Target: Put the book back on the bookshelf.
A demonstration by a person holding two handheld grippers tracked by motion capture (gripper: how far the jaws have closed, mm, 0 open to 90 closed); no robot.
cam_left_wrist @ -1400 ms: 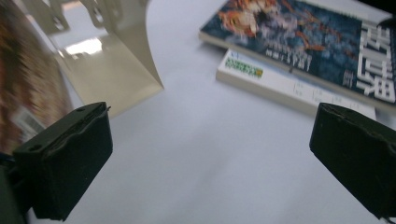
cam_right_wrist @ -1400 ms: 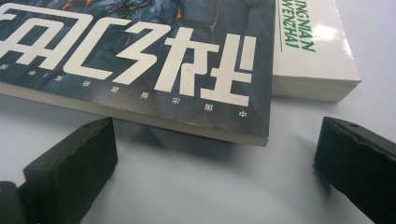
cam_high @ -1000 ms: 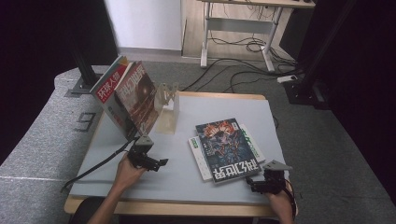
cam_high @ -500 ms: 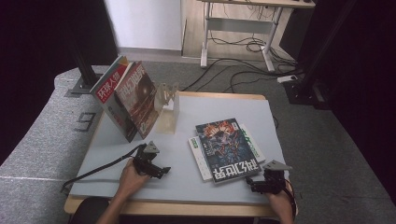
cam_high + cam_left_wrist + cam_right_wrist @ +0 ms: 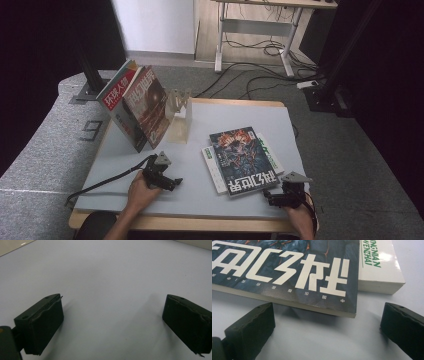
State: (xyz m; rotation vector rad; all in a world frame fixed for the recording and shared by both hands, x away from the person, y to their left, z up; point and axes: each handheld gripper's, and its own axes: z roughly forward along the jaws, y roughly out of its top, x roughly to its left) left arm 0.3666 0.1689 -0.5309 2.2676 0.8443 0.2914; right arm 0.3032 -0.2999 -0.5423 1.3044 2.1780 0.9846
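A dark-covered magazine (image 5: 244, 160) with large white characters lies on a white book (image 5: 214, 167) at the table's right middle. In the right gripper view the magazine (image 5: 287, 270) overhangs the white book (image 5: 379, 272) just beyond my jaws. My right gripper (image 5: 272, 199) rests open on the table near that stack's front corner, holding nothing. Two more magazines (image 5: 135, 102) stand tilted at the back left against a clear stand (image 5: 180, 112). At the front left my left gripper (image 5: 172, 182) sits open over bare table (image 5: 112, 277), its jaws far apart.
The pale grey tabletop (image 5: 200, 197) has a wooden front edge (image 5: 180, 223). A black cable (image 5: 107, 180) trails left from the left gripper. A desk frame (image 5: 255, 30) and floor cables stand beyond the table.
My left gripper has drawn back from the standing magazines toward the front of the table and now rests low there. The right gripper has stayed put.
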